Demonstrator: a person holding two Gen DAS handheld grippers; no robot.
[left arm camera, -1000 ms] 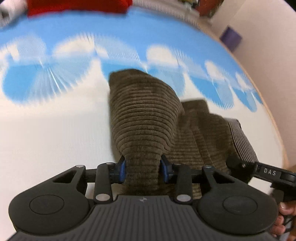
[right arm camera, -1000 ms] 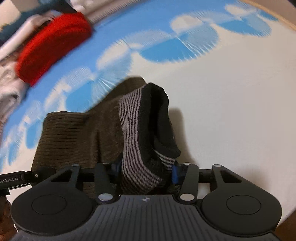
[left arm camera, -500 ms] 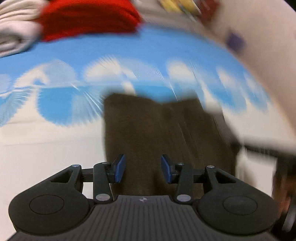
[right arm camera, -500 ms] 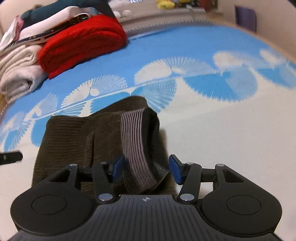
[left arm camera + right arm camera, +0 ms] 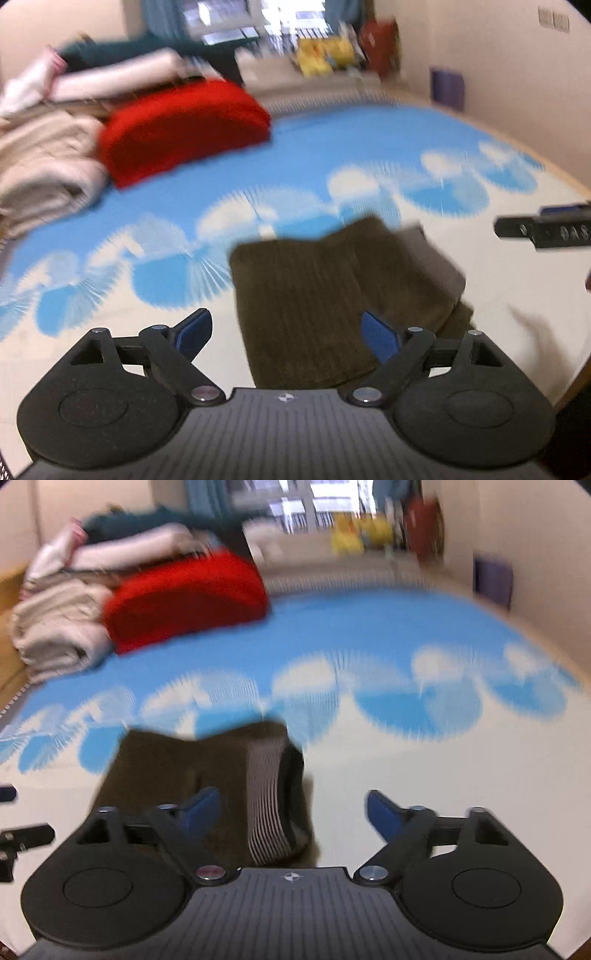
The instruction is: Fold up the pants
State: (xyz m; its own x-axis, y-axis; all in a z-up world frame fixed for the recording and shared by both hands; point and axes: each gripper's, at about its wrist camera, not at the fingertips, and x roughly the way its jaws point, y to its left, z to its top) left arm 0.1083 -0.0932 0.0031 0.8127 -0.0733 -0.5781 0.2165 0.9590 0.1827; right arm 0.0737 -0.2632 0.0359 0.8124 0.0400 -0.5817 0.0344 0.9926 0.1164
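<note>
The brown corduroy pants [image 5: 332,291] lie folded into a compact rectangle on the blue-and-white patterned bed cover [image 5: 332,147]. Their grey striped waistband [image 5: 266,805] shows at the right side of the fold in the right wrist view, where the pants [image 5: 166,771] lie at the lower left. My left gripper [image 5: 286,334] is open and empty, raised above the near edge of the pants. My right gripper [image 5: 291,812] is open and empty, above the waistband end. Part of the right gripper's body shows at the right edge of the left wrist view [image 5: 546,230].
A folded red garment [image 5: 181,133] and a pile of beige and white clothes [image 5: 40,166] sit at the far left of the bed. A wall [image 5: 498,74] runs along the right, with a purple box [image 5: 447,86] at the far right corner. Both views are motion-blurred.
Both grippers let go of the pants, opened wide and pulled back and up. The pants now lie flat and folded on the bed.
</note>
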